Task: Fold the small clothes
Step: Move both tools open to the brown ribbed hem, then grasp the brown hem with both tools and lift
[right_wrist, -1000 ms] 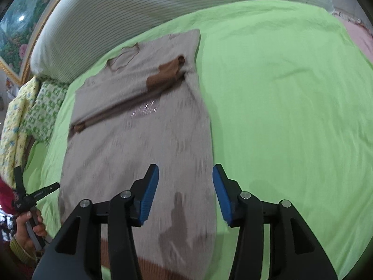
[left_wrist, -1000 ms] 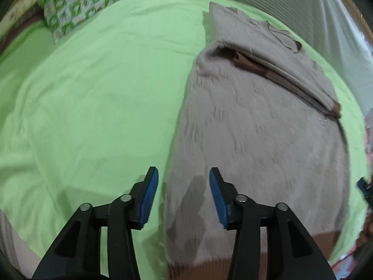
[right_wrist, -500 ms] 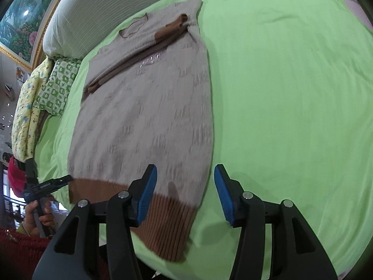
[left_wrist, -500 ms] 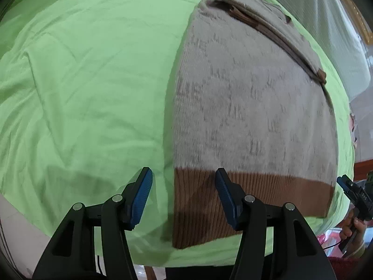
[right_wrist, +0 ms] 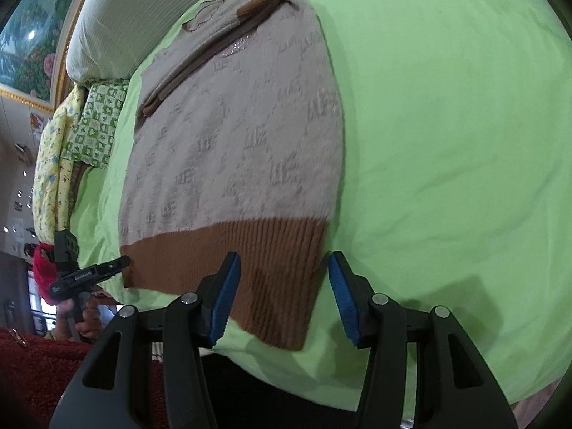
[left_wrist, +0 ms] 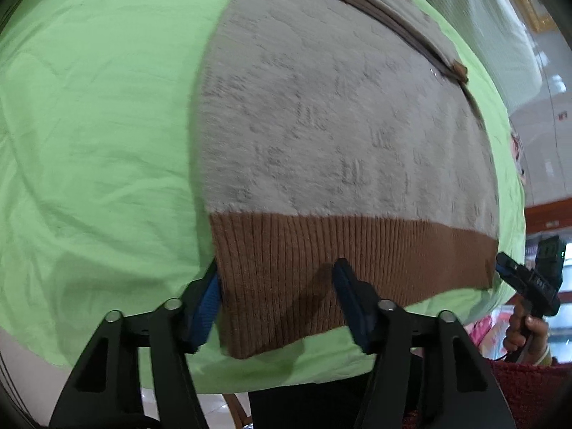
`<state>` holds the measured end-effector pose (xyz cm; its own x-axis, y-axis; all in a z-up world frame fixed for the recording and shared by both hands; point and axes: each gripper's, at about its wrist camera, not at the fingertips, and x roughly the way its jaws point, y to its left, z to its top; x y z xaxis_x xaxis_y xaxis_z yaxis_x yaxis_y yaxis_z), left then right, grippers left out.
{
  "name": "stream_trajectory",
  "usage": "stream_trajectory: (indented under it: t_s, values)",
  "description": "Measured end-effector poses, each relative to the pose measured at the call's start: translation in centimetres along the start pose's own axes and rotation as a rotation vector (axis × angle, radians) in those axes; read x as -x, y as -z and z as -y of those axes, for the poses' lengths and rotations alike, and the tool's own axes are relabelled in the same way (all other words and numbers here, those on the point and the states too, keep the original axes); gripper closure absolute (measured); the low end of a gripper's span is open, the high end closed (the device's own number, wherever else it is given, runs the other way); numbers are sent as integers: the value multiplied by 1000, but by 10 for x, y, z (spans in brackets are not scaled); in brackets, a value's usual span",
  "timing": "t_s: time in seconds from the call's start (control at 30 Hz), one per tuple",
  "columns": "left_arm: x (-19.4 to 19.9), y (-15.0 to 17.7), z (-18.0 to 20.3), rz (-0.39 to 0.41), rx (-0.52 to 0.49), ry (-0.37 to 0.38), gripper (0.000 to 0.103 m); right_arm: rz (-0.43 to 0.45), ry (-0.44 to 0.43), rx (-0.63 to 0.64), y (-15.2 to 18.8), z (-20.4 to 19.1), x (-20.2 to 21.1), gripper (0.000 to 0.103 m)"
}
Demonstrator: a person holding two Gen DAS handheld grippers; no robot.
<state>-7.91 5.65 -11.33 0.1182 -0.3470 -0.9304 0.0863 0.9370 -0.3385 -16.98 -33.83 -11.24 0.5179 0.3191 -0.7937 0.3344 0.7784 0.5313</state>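
Beige fluffy knit sweater with brown ribbed hem (left_wrist: pixel 339 136) (right_wrist: pixel 232 150) lay flat on bed's light green sheet (left_wrist: pixel 93 125) (right_wrist: pixel 447 125), hem at near bed edge. Left tool (left_wrist: pixel 277 300) straddled hem's left corner, jaws part open after slight closing, pads not pressing. Right tool (right_wrist: pixel 284 295) straddled right corner, jaws part open, gripping nothing. Wide bare sheet flanked both sides. White ribbed headboard (right_wrist: pixel 136 10), green-patterned pillow (right_wrist: pixel 96 125) beyond collar.
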Motion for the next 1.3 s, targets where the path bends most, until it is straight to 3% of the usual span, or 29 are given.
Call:
stream_trajectory:
  t_s: [0.1, 0.13, 0.17, 0.2, 0.37, 0.57, 0.73, 0.93, 1.07, 1.3]
  values:
    - [-1, 0, 5, 7, -45, -29, 68, 16, -23, -54, 4, 1, -4, 54]
    - [-1, 0, 4, 10, -52, -15, 88, 17, -35, -70, 5, 1, -5, 65]
    - [0, -1, 1, 4, -50, 30, 94, 17, -26, -79, 5, 1, -7, 86]
    - [0, -2, 1, 4, -48, 51, 95, 12, 1, -81, 6, 0, -9, 95]
    - [24, 4, 8, 81, -148, 98, 96, 85, 22, -88, 14, -8, 6, 96]
    - [50, 1, 6, 132, -152, 169, 97, 184, -36, -94, 24, -12, 36, 96]
    - [74, -21, 11, 198, -169, 202, 97, 255, -99, -63, 6, -33, 50, 96]
    - [108, -82, 29, 342, -169, 227, 97, 375, -168, -6, -49, -63, 65, 96]
    - [125, -137, 41, 454, -166, 211, 97, 452, -208, 30, -112, -80, 73, 96]
    - [107, -253, 66, 533, -139, 152, 97, 510, -188, 61, -223, -97, 56, 96]
